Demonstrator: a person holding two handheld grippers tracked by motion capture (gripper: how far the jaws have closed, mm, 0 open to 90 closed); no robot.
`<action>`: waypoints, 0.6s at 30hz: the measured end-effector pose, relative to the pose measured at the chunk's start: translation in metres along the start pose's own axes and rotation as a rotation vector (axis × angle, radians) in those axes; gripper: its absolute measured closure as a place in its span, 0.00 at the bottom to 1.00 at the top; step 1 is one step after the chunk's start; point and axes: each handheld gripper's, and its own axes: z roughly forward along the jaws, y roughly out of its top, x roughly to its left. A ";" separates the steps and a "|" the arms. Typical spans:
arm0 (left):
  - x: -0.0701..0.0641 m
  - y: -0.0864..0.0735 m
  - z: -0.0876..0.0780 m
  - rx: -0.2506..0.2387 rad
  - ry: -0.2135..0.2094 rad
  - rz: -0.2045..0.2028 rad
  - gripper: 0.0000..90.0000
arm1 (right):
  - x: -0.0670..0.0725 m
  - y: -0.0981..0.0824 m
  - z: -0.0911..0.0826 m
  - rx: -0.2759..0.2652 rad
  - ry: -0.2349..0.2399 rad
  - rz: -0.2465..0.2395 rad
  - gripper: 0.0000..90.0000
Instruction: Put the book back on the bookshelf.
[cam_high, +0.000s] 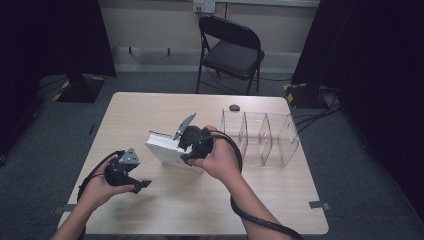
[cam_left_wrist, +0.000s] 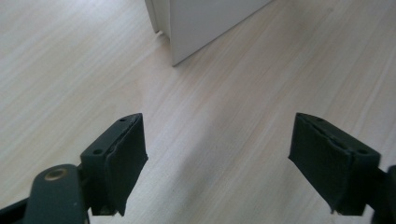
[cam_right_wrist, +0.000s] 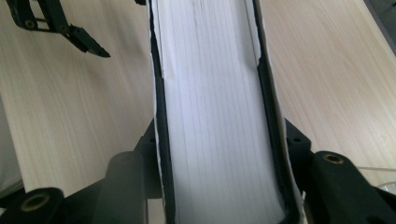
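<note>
Grey carpet, dark curtains either side, a black folding chair (cam_high: 231, 50) against the far wall, and a pale wooden bench (cam_high: 200, 200) in the middle of the high view. On the bench: a thick white book (cam_high: 165, 149) near the centre, tilted up on one edge; a clear plastic divider rack (cam_high: 260, 135) just right of it; a small dark object (cam_high: 234, 107) near the far edge. Right hand-held gripper (cam_high: 186, 150) clamped on the book's right end, gripped by the person's right hand (cam_high: 220, 160), cable looping back along the forearm. Left hand-held gripper (cam_high: 142, 185) low over the bench near the front left, apart from the book, held in the left hand (cam_high: 102, 187).

Left gripper view: both black jaws spread wide over bare wood grain, released, nothing between them. A corner of the white book (cam_left_wrist: 205, 23) at the top, resting on the bench (cam_left_wrist: 70, 70), well ahead of the pads (cam_left_wrist: 123, 158).

Right gripper view: page block of the book (cam_right_wrist: 215, 116) running straight up between the jaws, covers pressed by the pads on both sides, so grasping the book. Bench (cam_right_wrist: 327, 70) beneath on each side. Tip of the left hand-held gripper (cam_right_wrist: 86, 44) at top left, clear of the book.
</note>
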 end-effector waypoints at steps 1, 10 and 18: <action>0.000 -0.002 0.003 0.004 -0.002 0.001 0.18 | 0.000 0.000 0.000 0.002 0.003 0.014 0.55; -0.009 -0.013 0.022 0.004 -0.014 0.010 0.18 | -0.005 -0.001 -0.004 0.023 0.027 0.046 0.55; -0.010 -0.023 0.033 -0.025 -0.016 0.031 0.18 | -0.009 -0.004 -0.009 0.035 0.058 0.082 0.56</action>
